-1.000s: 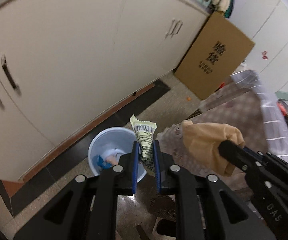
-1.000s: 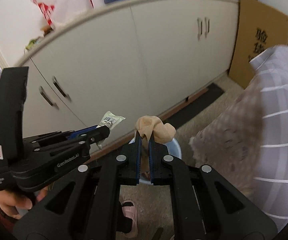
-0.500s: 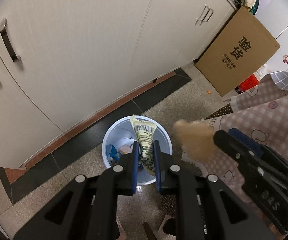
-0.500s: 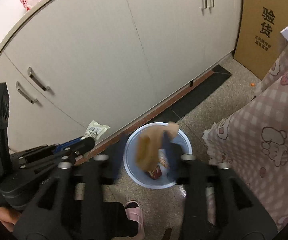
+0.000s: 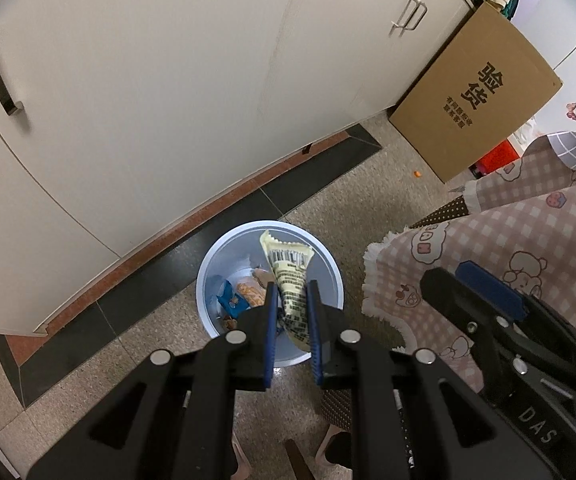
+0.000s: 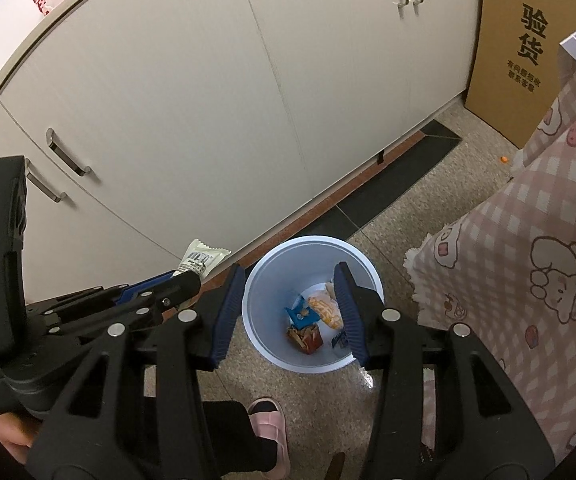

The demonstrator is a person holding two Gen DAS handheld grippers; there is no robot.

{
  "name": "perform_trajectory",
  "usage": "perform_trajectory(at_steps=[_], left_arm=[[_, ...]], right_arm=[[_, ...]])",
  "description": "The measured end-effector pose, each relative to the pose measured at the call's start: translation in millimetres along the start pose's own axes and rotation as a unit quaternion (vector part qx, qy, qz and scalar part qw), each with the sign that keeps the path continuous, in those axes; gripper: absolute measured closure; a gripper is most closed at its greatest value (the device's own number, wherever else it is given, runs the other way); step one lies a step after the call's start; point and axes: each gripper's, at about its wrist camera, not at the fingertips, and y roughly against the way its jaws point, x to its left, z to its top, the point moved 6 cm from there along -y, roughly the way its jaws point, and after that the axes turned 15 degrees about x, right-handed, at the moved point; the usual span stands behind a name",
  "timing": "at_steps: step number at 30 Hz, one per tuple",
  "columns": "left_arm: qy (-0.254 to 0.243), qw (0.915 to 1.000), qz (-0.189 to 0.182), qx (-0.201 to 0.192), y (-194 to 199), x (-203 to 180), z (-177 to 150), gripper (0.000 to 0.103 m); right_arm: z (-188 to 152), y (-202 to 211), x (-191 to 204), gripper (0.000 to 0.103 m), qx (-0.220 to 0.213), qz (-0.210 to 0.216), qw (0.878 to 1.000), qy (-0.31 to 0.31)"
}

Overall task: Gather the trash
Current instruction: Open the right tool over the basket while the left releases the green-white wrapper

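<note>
A pale blue trash bin (image 5: pixel 329 268) stands on the floor by the cabinets, with several wrappers inside; it also shows in the right wrist view (image 6: pixel 264 280). My left gripper (image 5: pixel 291 296) is shut on a cream snack wrapper (image 5: pixel 288 272) with a barcode, held above the bin. In the right wrist view that wrapper (image 6: pixel 202 258) sticks out of the left gripper, left of the bin. My right gripper (image 6: pixel 289 288) is open and empty, right above the bin. In the left wrist view it (image 5: pixel 471 284) is at the right, over the tablecloth.
White cabinets (image 5: pixel 168 80) run behind the bin. A cardboard box (image 5: pixel 475 92) leans at the right. A pink checked tablecloth (image 5: pixel 527 240) hangs at the right. A pink slipper (image 6: pixel 268 432) is on the floor below the bin.
My right gripper opened and its tan crumpled paper dropped into the bin. Both grippers moved over the bin. The left stays shut on the wrapper.
</note>
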Motion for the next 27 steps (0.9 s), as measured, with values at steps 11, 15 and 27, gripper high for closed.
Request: perform_trajectory(at_steps=[11,15,27], left_arm=[[-0.014,0.9999,-0.003,0.000,3.6,-15.0,6.4,0.089],[-0.022,0.9997,-0.003,-0.008,9.3,-25.0,10.7,0.088],[0.011,0.9992,0.009,-0.036,32.9,-20.6,8.0,0.049]], right_arm=[[-2.8,18.0,-12.2,0.055,-0.024,-0.002,1.000,-0.019],[-3.8,27.5,-18.8,0.053,-0.042,-0.002,0.999,-0.029],[-6.4,50.4,-22.3,0.052,-0.058,0.011,0.997,-0.040]])
